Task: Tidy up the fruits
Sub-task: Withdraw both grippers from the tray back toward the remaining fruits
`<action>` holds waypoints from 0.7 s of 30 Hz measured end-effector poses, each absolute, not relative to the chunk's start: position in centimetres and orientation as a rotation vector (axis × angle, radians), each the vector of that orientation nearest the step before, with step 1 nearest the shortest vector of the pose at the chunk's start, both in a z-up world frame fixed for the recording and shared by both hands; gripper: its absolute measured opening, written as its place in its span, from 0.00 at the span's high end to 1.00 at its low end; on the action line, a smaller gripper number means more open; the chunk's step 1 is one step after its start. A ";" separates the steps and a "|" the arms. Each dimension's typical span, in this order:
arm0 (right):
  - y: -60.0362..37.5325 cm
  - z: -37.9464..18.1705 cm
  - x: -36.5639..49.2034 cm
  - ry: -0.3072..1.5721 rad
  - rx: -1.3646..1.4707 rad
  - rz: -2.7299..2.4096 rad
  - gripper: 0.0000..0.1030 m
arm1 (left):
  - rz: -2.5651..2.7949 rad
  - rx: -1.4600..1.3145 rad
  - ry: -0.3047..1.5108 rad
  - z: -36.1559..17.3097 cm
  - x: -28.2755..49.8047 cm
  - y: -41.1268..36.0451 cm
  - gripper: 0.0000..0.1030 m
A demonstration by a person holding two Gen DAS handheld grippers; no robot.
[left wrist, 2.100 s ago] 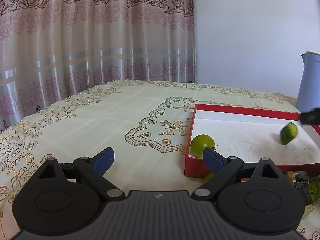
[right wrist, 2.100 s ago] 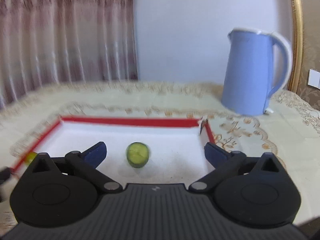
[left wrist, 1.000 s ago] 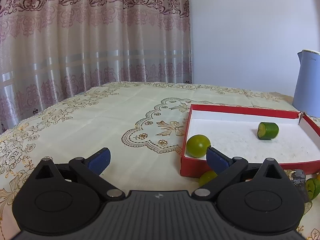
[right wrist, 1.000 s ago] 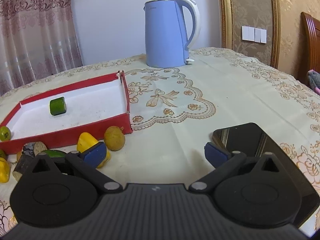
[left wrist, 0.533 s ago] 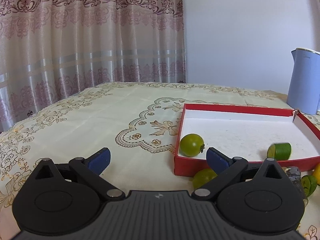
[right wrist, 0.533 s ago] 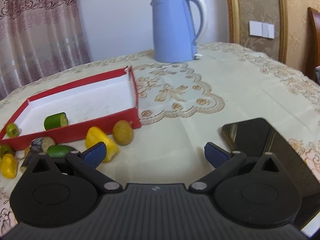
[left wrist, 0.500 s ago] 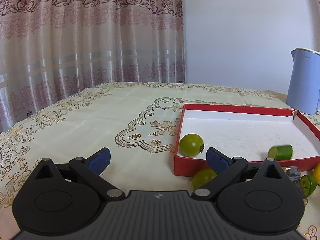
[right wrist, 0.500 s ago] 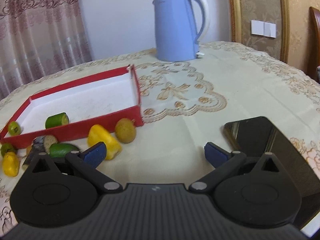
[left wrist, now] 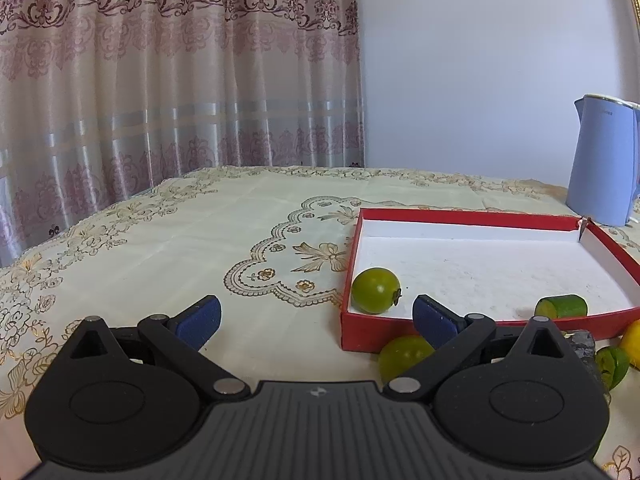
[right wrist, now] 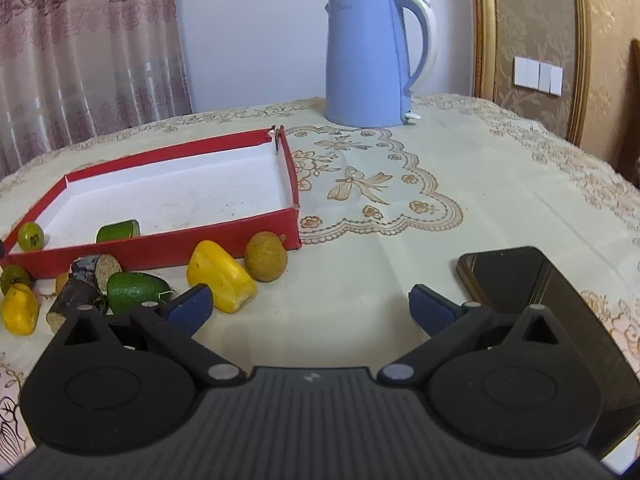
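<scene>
A red tray with a white floor holds a round green fruit in its near-left corner and a cut green piece by its front wall. Outside that wall lie a yellow piece, a brown round fruit, a green pointed fruit, a brown stub, another yellow piece and a second green round fruit. My left gripper is open, left of the tray. My right gripper is open over bare cloth, right of the loose fruits.
A blue kettle stands behind the tray. A dark phone lies on the cloth by my right gripper. An embroidered cream tablecloth covers the table; a curtain hangs at the back left.
The cut green piece has rolled from the middle of the tray to its front wall. My right gripper pulled back out of the tray towards the loose fruits.
</scene>
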State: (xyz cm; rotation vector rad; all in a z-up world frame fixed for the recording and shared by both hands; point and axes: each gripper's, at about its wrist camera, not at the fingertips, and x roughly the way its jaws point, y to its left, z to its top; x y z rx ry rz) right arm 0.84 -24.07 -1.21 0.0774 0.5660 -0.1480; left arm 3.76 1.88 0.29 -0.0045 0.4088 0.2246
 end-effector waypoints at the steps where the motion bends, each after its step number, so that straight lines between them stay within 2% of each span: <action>1: -23.9 -1.2 0.9 0.566 0.063 -0.150 0.00 | 0.224 -0.004 0.406 0.3 3.7 1.9 0.00; 14: -24.4 -1.3 1.0 0.579 0.098 -0.140 0.00 | 0.169 -0.006 0.425 0.5 3.5 2.0 0.00; 21: -23.7 -1.2 0.9 0.567 0.064 -0.115 0.00 | 0.047 -0.100 0.518 0.1 3.3 3.4 0.00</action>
